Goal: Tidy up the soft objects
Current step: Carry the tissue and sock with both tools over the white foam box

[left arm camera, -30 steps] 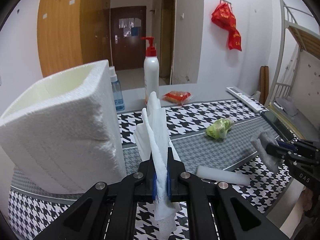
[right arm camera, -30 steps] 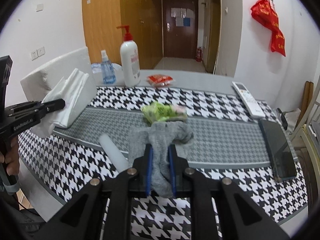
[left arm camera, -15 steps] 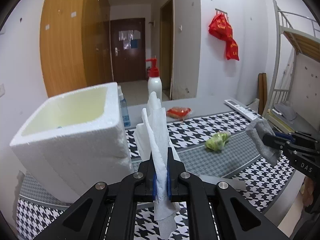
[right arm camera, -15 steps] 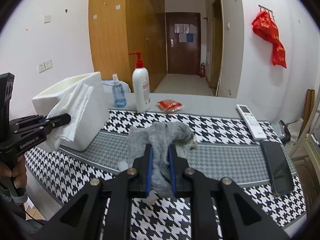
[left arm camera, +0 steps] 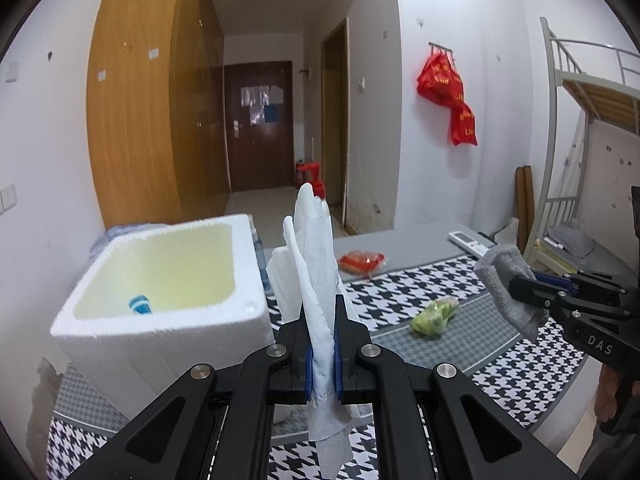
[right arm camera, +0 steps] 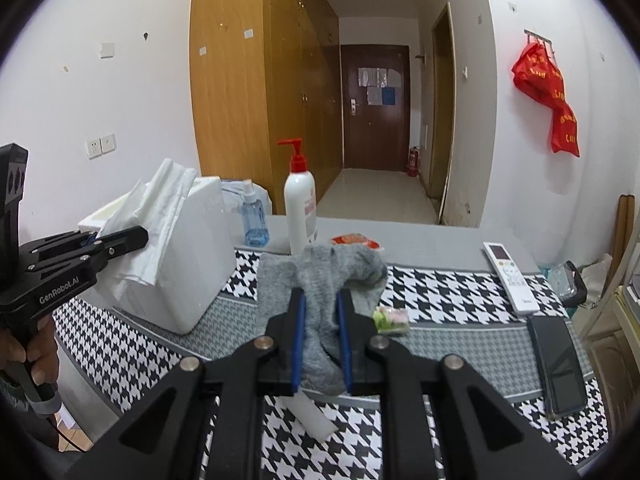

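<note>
The left gripper point(left arm camera: 321, 344) has its jaws pinching a folded white tissue point(left arm camera: 316, 280), which stands up between the blue pads and hangs loose below them. Just left of those jaws and slightly beyond them sits the white foam box point(left arm camera: 168, 280), open at the top, its near rim lower than the tissue's upper edge; a small blue-and-white striped item point(left arm camera: 140, 305) lies inside against the near wall (what it is cannot be told). The right gripper point(right arm camera: 321, 340) has its jaws pressed onto a grey sock point(right arm camera: 320, 280), which bunches above the pads and droops beneath them. Both grippers hang in the air above the surface point(right arm camera: 448, 292), covered by a houndstooth cloth. Ahead of the right jaws and slightly right lies a green wrapped bundle point(right arm camera: 390, 319); directly below them a white cylinder point(right arm camera: 314, 412) rests near the front edge. Beyond stand a pump bottle point(right arm camera: 300, 208) and a blue spray bottle point(right arm camera: 252, 220), with a red packet point(right arm camera: 352, 239) behind the sock. Far right of the jaws lie a remote point(right arm camera: 508, 276) and a dark phone point(right arm camera: 558, 364). The middle grey band of cloth between box and phone is mostly bare.
</note>
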Demonstrator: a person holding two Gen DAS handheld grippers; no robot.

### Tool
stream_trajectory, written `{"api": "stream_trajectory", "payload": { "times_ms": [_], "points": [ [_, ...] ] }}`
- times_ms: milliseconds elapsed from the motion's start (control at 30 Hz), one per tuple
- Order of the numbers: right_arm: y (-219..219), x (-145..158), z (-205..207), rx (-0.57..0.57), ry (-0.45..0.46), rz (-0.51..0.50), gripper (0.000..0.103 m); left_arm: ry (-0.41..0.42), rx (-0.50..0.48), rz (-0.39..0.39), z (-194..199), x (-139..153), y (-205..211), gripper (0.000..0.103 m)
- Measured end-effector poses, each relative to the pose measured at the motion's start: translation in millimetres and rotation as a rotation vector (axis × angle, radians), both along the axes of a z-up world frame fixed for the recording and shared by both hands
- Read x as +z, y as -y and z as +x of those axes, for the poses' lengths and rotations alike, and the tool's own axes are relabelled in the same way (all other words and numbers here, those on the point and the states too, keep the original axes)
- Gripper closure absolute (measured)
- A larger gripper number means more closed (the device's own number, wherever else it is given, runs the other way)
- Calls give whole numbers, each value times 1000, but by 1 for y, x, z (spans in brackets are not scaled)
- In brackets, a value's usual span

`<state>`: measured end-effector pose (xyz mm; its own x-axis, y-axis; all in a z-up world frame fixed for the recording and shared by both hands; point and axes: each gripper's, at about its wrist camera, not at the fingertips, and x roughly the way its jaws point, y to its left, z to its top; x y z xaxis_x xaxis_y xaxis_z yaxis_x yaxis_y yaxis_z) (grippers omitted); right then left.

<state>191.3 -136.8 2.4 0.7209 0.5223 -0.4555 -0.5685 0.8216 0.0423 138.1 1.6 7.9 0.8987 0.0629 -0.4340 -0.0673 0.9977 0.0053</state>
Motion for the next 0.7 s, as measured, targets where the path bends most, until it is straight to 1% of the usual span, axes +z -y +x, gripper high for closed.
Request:
{"api": "stream_trajectory", "payload": {
  "times_ms": [267,700],
  "points": [
    [-7,12,-3,11,38,15,84,47,1,20,-4,16,1,95],
    [-14,21,-2,18,62,24,84,71,14,28,-4,25,2,95]
  ]
}}
